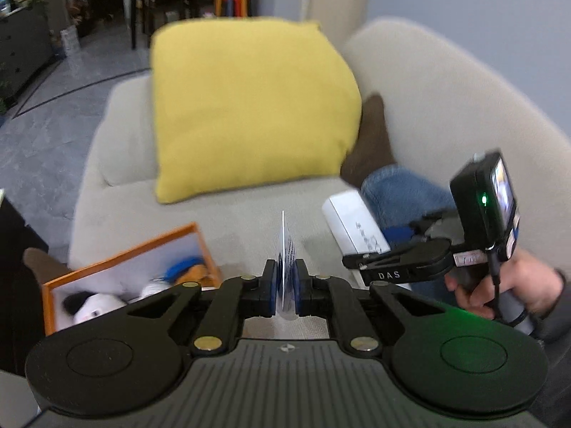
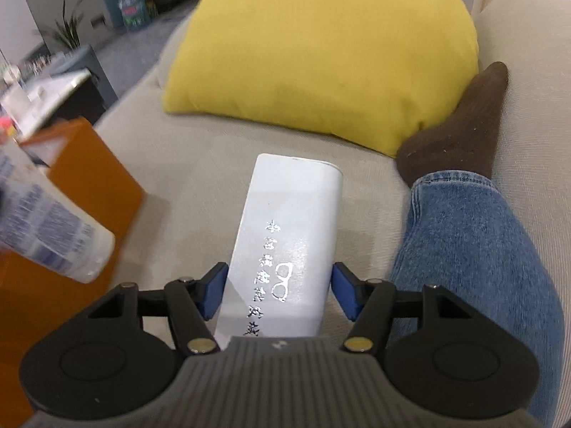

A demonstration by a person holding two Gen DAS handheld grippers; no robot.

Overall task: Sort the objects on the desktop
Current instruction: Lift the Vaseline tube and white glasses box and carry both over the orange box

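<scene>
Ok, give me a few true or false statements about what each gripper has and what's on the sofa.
1. The left gripper is shut on a thin packet. True.
2. The right gripper holds a red mug. False: a white case sits between its fingers.
3. The cushion on the sofa is yellow. True.
4. The orange box is empty. False: it has a soft toy in it.
5. The white case bears silver print. True.

Sofa seat (image 2: pixel 200 164): cushion (image 2: pixel 321 53) at the back edge against the backrest, box (image 2: pixel 285 242) in front of it near the front edge. A bin (image 2: pixel 89 185) lies left of the box; a person's leg (image 2: pixel 464 249) lies right, its foot (image 2: pixel 460 125) touching the cushion's right corner.
</scene>
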